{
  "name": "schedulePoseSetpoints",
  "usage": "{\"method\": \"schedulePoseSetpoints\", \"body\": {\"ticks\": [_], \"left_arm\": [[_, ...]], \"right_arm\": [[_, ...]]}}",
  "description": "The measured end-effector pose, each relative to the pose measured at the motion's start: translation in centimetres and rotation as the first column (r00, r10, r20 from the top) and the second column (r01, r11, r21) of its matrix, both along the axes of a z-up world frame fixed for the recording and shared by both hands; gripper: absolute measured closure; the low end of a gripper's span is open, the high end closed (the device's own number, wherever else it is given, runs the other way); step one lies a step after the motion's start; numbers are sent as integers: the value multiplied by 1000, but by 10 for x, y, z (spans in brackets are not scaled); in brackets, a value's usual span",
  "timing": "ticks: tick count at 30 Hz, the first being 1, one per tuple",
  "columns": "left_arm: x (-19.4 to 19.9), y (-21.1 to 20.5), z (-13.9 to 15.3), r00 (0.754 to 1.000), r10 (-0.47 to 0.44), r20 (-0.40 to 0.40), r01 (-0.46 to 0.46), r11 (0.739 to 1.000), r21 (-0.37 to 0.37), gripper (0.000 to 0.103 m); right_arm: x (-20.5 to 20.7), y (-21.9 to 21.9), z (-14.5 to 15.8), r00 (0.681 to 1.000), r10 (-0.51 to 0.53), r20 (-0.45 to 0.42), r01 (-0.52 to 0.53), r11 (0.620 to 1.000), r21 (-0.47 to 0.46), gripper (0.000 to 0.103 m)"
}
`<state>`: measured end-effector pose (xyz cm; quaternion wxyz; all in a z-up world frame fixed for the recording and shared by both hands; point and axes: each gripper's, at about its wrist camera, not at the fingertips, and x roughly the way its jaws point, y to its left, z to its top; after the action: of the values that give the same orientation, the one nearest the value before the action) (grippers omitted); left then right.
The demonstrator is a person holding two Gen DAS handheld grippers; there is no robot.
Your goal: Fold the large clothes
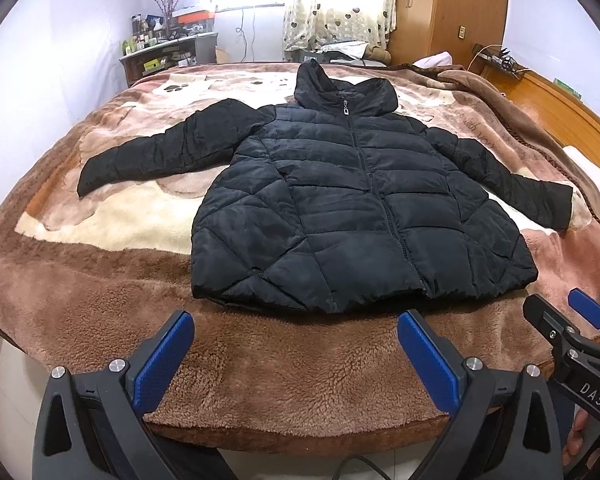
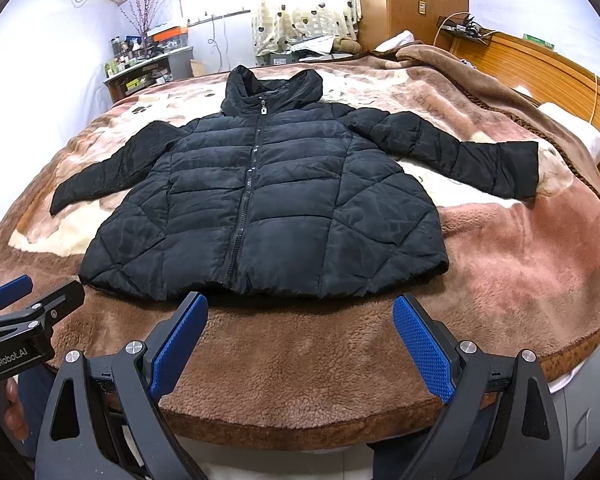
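Starting with both grippers spread and empty, left and right, you should pinch each sleeve cuff and fold it across the jacket.

Black quilted hooded jacket lies flat, zipped, front up, sleeves spread.

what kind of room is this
Most likely a home bedroom: a black quilted puffer jacket lies spread on a bed covered by a brown plush blanket, with a tall wooden wardrobe and a heart-print curtain behind.
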<state>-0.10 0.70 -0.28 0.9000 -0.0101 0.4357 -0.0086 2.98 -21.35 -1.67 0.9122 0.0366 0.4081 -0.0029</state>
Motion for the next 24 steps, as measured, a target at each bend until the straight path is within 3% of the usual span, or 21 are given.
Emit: {"method": "schedulePoseSetpoints", "body": {"ticks": [24], "left_arm": [[-1,4,-3,1000,11,-20,-11,1000,3,0]], "right_arm": [[0,0,-2,1000,-2,-5,2,1000,1,9]]}}
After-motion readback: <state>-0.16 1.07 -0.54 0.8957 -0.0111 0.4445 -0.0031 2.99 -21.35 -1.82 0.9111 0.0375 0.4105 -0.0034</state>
